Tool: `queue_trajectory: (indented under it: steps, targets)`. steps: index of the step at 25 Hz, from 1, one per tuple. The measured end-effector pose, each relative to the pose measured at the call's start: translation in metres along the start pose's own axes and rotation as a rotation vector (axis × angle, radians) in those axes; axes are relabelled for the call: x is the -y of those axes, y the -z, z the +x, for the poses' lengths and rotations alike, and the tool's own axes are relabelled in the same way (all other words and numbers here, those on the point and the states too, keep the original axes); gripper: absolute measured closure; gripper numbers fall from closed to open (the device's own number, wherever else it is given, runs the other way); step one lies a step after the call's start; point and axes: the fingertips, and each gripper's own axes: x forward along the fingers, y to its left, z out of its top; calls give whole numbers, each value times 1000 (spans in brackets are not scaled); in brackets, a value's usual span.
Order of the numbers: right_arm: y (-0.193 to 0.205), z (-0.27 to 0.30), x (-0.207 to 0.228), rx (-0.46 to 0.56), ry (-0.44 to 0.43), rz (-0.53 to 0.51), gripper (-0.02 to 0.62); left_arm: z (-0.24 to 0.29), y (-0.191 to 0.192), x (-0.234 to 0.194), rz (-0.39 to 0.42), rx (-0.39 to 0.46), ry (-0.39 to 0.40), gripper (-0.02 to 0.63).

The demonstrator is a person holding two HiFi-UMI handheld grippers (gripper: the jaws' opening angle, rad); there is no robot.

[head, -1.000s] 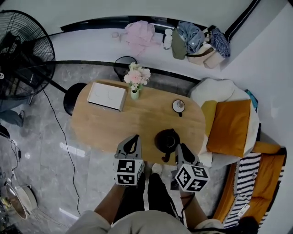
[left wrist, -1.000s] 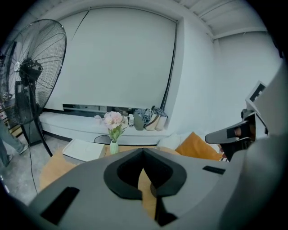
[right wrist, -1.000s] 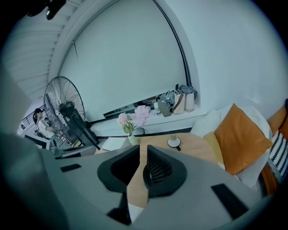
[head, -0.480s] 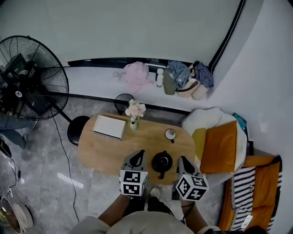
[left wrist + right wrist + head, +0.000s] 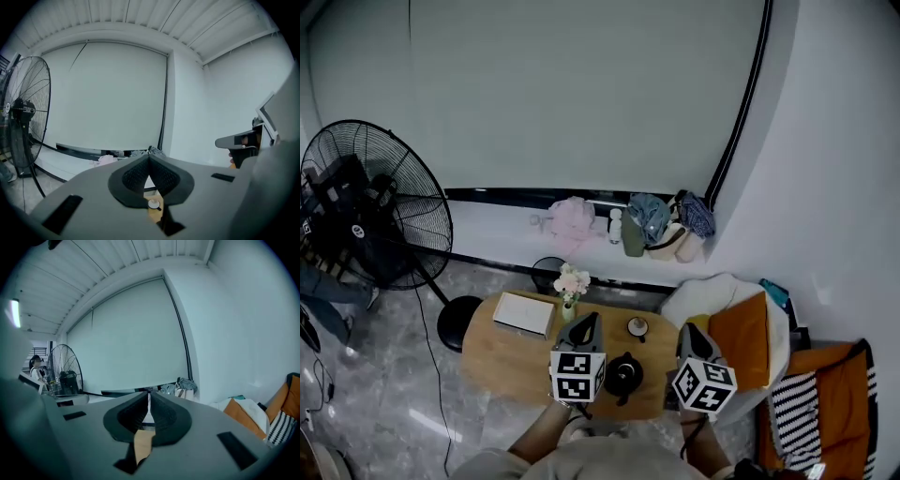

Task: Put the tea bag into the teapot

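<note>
Grey and clenched on nothing, holding left claw [image 5: 589, 319] at 11 o'clock and right claw [image 5: 687, 330] at 2 o'clock of the black teapot [image 5: 623, 373] on the wooden surface [image 5: 502, 352], spotting no tea bag, risking groping blind and toppling the cup [image 5: 637, 326].

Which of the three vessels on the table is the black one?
The teapot, at the near edge of the table, is the black one. The cup is white-rimmed and the vase is pale, holding pink flowers.
</note>
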Motion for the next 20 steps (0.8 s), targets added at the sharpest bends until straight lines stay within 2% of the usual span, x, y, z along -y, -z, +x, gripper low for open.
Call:
queue_trajectory:
  steps: [6,20]
  targets:
    - [-32,1,3,67,4,-36,551,11,-21,-2,1,24,-10,601]
    - [-30,-2,8,54,27,-58,561,10,-15,2,13,0,-11,601]
